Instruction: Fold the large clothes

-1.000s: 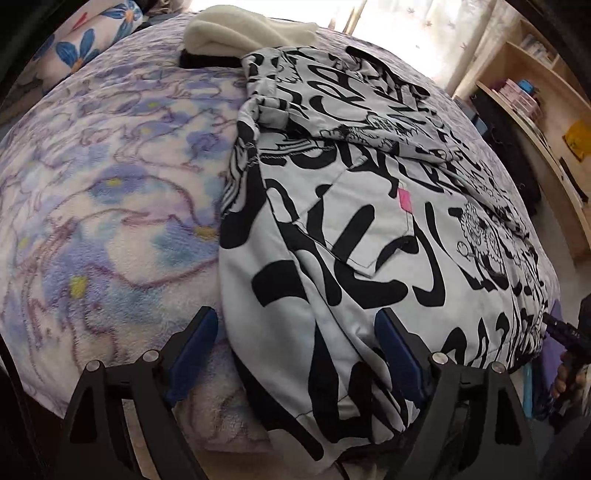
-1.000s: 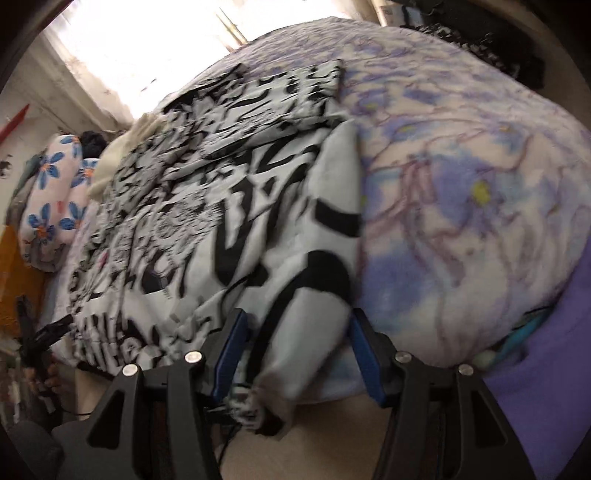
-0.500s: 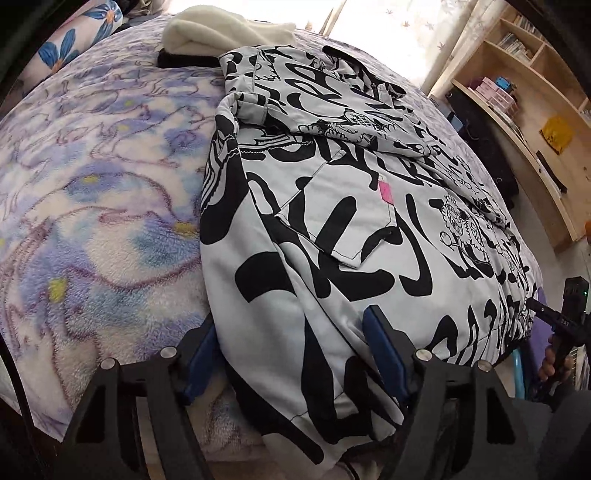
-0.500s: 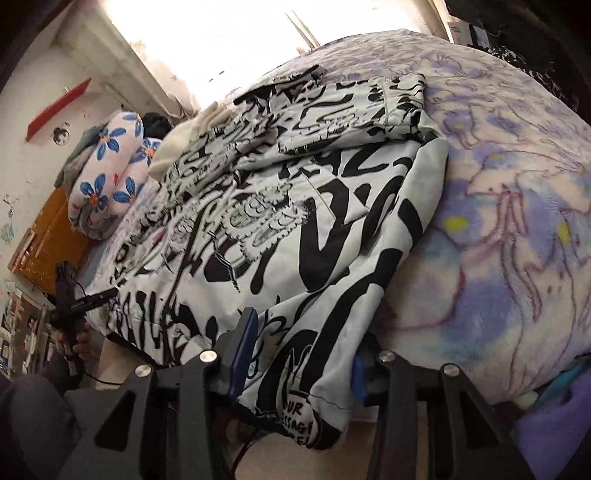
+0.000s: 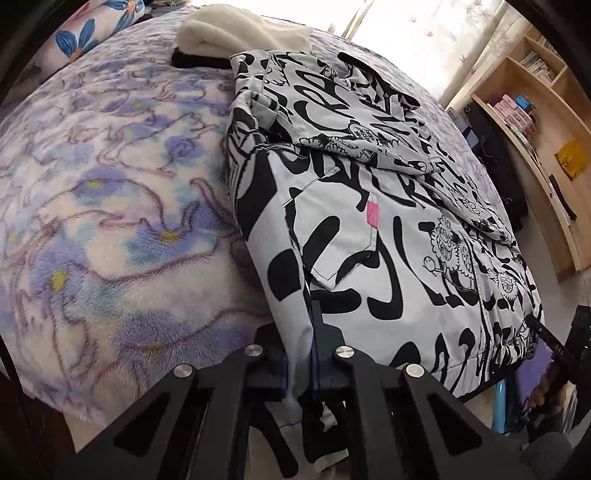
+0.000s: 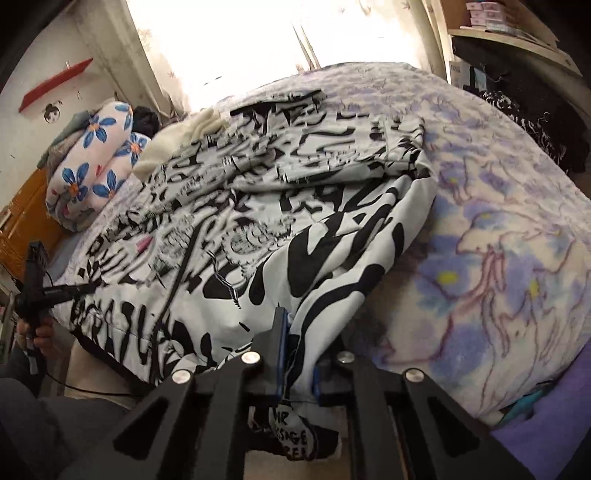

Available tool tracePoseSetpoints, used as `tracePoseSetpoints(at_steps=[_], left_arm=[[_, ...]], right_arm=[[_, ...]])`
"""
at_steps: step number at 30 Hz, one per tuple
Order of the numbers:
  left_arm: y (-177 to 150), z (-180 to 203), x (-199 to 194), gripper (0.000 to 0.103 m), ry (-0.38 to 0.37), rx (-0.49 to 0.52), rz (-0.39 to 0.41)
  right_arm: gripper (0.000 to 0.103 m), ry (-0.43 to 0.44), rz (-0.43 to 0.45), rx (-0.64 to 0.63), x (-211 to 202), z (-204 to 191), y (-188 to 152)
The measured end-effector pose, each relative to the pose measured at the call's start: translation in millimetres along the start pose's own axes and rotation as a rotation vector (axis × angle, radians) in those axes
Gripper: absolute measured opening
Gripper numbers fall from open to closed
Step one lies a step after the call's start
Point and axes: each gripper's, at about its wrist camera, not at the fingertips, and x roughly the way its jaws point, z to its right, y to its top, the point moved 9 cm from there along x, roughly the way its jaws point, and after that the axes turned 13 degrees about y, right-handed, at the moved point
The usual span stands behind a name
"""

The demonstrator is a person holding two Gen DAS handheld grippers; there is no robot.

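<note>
Your left tool [image 5: 301, 354] has just closed on the near hem of the black-and-white graffiti-print jacket [image 5: 369, 221], and your right tool [image 6: 297, 354] has just clamped the hem's other corner. The jacket lies across the fleecy lilac floral blanket [image 5: 110, 221] on the bed, sleeves folded in. Lift unevenly and the thin bite may slip, or the sleeves may slide open. Only the left view shows the wooden bookshelf [image 5: 546, 110]; only the right shows the blue-flowered pillows [image 6: 92, 166].

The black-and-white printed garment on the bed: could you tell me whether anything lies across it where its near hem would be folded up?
Nothing visible does. Both the left gripper and the right gripper have just closed on the garment's hem, and its top is bare. The cream blanket lies beyond its far end.
</note>
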Motion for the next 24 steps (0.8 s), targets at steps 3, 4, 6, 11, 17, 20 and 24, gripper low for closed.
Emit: tracePoseSetpoints(at_steps=[3, 4, 6, 11, 17, 20, 24], left_arm=[[-1, -2, -10, 0.005, -0.002, -0.012, -0.015], [-3, -4, -13, 0.005, -0.001, -0.013, -0.024], [-8, -6, -18, 0.005, 0.003, -0.007, -0.038], [-11, -4, -23, 0.005, 0.007, 0.006, -0.097], [36, 4, -48, 0.005, -0.113, -0.104, -0.044], [71, 14, -55, 0.005, -0.150, -0.135, 0.015], [124, 27, -55, 0.006, -0.157, -0.142, 0.078]], right_arm=[[0.008, 0.004, 0.009, 0.005, -15, -1, 3], [0.008, 0.008, 0.005, 0.005, -18, -2, 3], [0.007, 0.011, -0.009, 0.001, -25, -2, -1], [0.007, 0.038, -0.036, 0.021, -36, -1, -4], [0.007, 0.133, 0.044, 0.098, -42, 0, 32], [0.007, 0.171, 0.097, 0.114, -41, -2, 68], [0.007, 0.182, 0.153, 0.128, -27, 0, 134]])
